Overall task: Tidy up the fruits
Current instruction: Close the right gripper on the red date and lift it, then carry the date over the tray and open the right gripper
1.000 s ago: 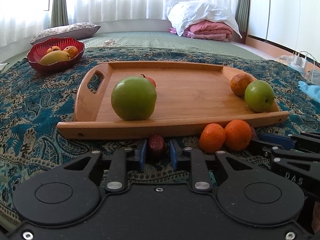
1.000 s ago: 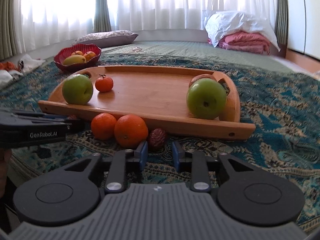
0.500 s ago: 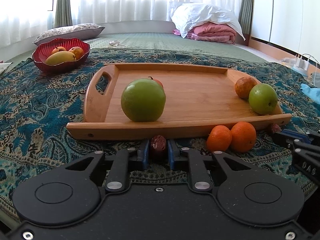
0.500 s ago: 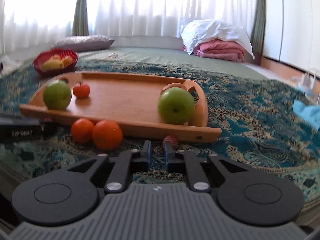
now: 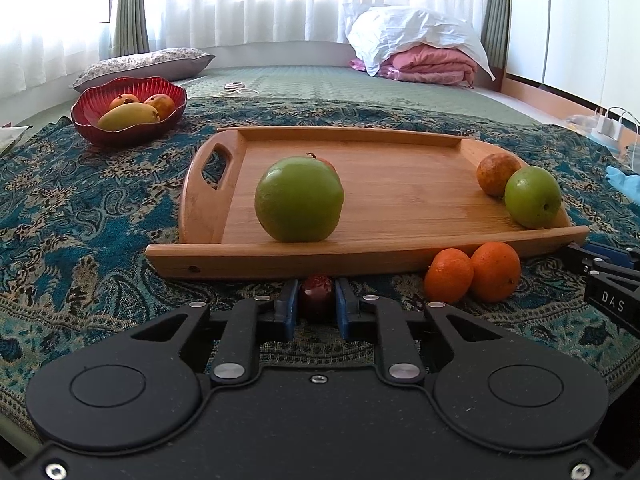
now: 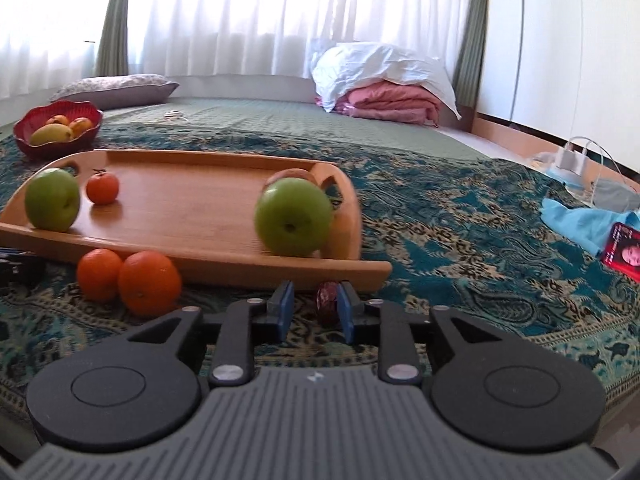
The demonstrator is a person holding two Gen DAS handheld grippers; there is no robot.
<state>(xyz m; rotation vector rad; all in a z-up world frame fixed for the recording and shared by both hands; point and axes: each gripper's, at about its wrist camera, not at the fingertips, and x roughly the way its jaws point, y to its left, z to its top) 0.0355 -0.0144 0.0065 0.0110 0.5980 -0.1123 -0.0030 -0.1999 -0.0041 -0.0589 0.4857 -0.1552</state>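
My left gripper [image 5: 316, 310] is shut on a dark red date [image 5: 316, 296] just in front of the wooden tray [image 5: 320, 256]. On the tray lie two green apples [image 5: 299, 199] [image 5: 533, 197], a brownish orange [image 5: 498, 174] and a small tangerine [image 6: 103, 188]. Two oranges [image 5: 448, 275] [image 5: 496, 271] rest on the cloth against the tray's front rim. The jaws of my right gripper [image 6: 314, 314] are opening. A second date [image 6: 327, 304] lies between them against the right pad, and the left pad stands clear of it.
A red bowl [image 5: 128, 120] of mangoes stands far left behind the tray. A pillow [image 5: 140, 62] and folded pink bedding [image 5: 432, 66] lie at the back. At the right, a blue cloth [image 6: 580, 220], a red booklet [image 6: 624, 252] and a white charger [image 6: 576, 158] lie on the floor.
My right gripper swung to the right end of the tray's front rim and its shut jaws spread around a date there. The left gripper kept its grip on its date.
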